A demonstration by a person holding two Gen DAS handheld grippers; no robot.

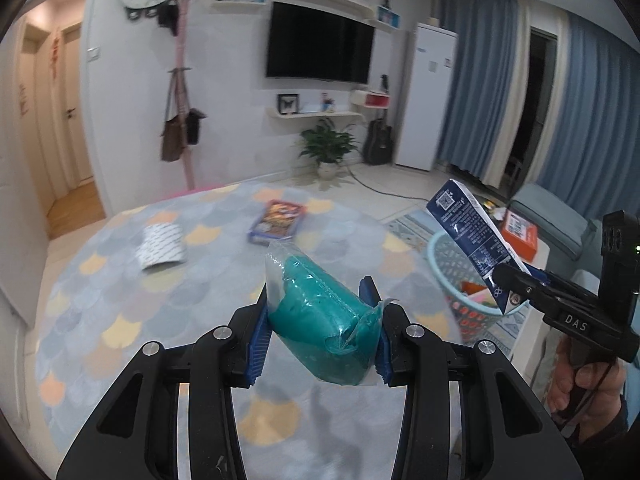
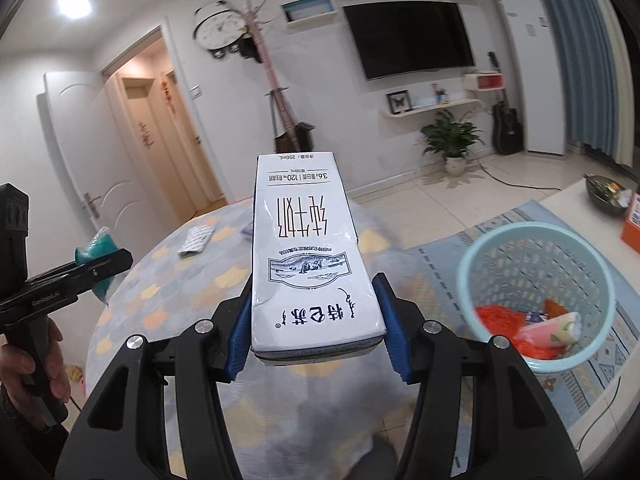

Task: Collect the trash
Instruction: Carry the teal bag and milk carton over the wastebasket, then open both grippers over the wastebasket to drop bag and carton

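Observation:
My left gripper (image 1: pixel 320 320) is shut on a teal plastic-wrapped packet (image 1: pixel 324 312), held above the round table (image 1: pixel 120 300). My right gripper (image 2: pixel 316 312) is shut on a white and blue milk carton (image 2: pixel 308 252), held up left of the light blue trash basket (image 2: pixel 532 296). The basket holds orange and pink wrappers. In the left wrist view the carton (image 1: pixel 472 232) hangs over the basket (image 1: pixel 444 252). In the right wrist view the left gripper with the teal packet (image 2: pixel 98 248) is at the far left.
A silver foil wrapper (image 1: pixel 162 246) and a blue and orange snack packet (image 1: pixel 278 222) lie on the table's far side. An orange box (image 1: pixel 520 236) and a dark bowl (image 2: pixel 604 196) sit on a low table right of the basket.

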